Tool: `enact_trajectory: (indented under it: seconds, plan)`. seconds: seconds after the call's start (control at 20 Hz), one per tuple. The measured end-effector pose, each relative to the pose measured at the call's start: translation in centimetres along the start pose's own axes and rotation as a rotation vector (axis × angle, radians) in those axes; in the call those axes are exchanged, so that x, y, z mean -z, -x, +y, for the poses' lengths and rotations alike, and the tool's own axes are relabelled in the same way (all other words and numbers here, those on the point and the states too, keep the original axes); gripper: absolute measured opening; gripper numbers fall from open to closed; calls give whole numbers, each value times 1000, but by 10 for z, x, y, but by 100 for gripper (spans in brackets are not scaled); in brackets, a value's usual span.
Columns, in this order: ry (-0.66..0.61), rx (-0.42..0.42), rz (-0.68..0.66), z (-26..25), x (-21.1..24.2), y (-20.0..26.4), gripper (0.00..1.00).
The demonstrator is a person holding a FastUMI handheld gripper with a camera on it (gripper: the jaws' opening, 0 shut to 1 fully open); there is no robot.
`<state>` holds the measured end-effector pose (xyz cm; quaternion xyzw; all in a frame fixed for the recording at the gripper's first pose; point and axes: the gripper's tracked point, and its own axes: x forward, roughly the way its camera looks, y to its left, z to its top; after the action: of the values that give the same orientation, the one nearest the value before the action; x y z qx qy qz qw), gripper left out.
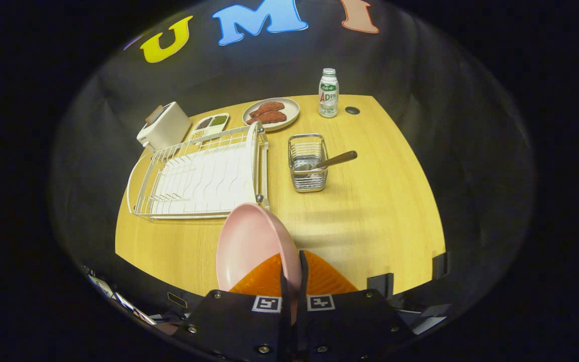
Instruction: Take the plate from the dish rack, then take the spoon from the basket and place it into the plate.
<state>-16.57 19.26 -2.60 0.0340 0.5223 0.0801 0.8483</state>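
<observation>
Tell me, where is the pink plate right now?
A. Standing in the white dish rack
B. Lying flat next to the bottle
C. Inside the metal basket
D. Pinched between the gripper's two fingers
D: the pink plate stands on edge, its rim clamped between the fingers of the gripper, out of the white dish rack.

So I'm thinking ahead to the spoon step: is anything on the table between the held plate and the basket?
Nothing visible. The gripper has its fingers shut on the pink plate, with bare table stretching ahead to the wire basket holding the spoon. The dish rack sits beside that path.
</observation>
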Motion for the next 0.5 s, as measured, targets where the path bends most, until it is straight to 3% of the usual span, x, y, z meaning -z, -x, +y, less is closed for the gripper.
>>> enact_trajectory:
  seconds: [0.5]
  plan:
    - [23, -153, 19, 22, 24, -73, 4]
